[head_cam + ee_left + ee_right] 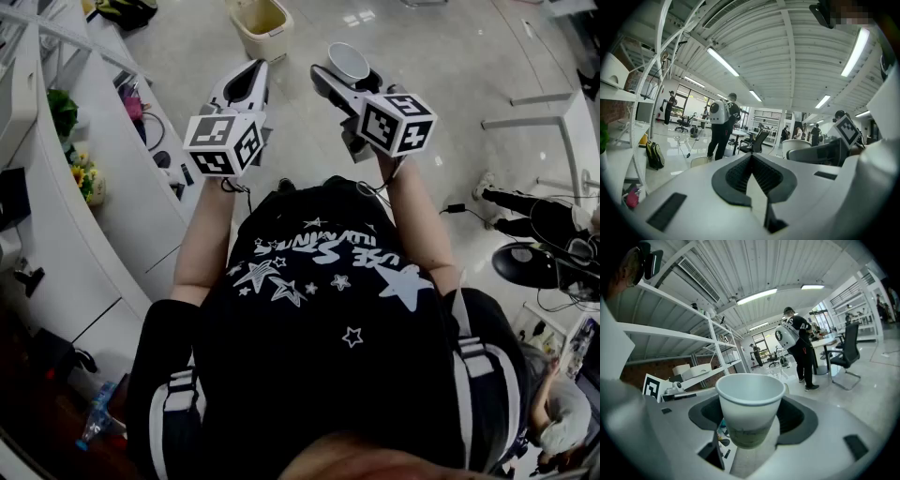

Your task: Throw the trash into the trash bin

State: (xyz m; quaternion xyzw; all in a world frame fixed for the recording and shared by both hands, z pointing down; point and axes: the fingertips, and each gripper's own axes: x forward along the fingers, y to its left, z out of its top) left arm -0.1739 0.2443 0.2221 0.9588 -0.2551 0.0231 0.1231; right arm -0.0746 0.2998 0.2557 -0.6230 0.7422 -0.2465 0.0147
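Observation:
In the head view I hold both grippers out in front of my chest. My right gripper [347, 73] is shut on a white paper cup [348, 59], which stands upright between the jaws with its open mouth up. In the right gripper view the cup [750, 406] fills the gap between the dark pads [797, 420]; it looks empty inside. My left gripper [253, 70] is to the cup's left, shut with nothing in it; in the left gripper view its jaws [751, 157] meet at the tip. A beige trash bin [261, 26] stands on the floor ahead, beyond both grippers.
White shelving and a long white counter [103, 159] run along the left, with flowers [82, 178] on it. A white table frame [553, 122] and a seated person [539, 220] are to the right. Ahead, a person with a white backpack [723, 124] stands by office chairs [757, 140].

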